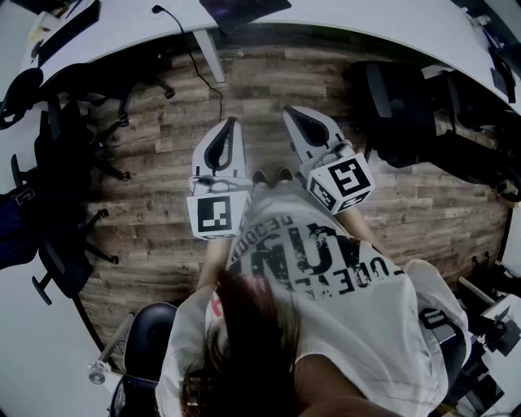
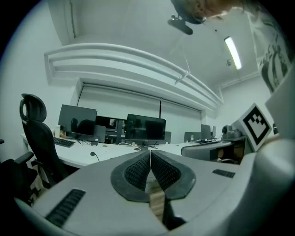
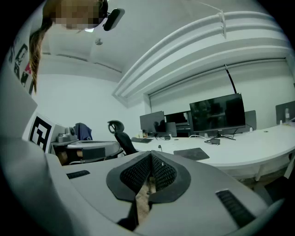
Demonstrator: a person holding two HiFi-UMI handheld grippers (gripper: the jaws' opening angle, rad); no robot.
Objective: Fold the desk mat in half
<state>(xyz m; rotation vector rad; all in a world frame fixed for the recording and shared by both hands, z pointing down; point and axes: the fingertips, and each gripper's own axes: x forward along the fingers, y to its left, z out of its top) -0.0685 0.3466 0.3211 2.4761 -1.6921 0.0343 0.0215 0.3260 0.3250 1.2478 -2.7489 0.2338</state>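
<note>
The desk mat (image 1: 244,10) ran off the head view's top edge, only its near corner showing, and the white desk (image 1: 350,23) under it was cut off there too. The hands holding the left gripper (image 1: 230,124) and the right gripper (image 1: 291,112) were hidden beneath the marker cubes (image 1: 218,213) and the person's shirt (image 1: 326,277). Small items (image 2: 137,146) below the monitors (image 2: 145,128) were too small to tell.

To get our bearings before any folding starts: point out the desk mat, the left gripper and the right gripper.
desk mat (image 3: 191,154), right gripper view, middle of its dark top.
left gripper (image 1: 231,122), head view, between its closed fingertips.
right gripper (image 1: 290,111), head view, between its closed fingertips.
</note>
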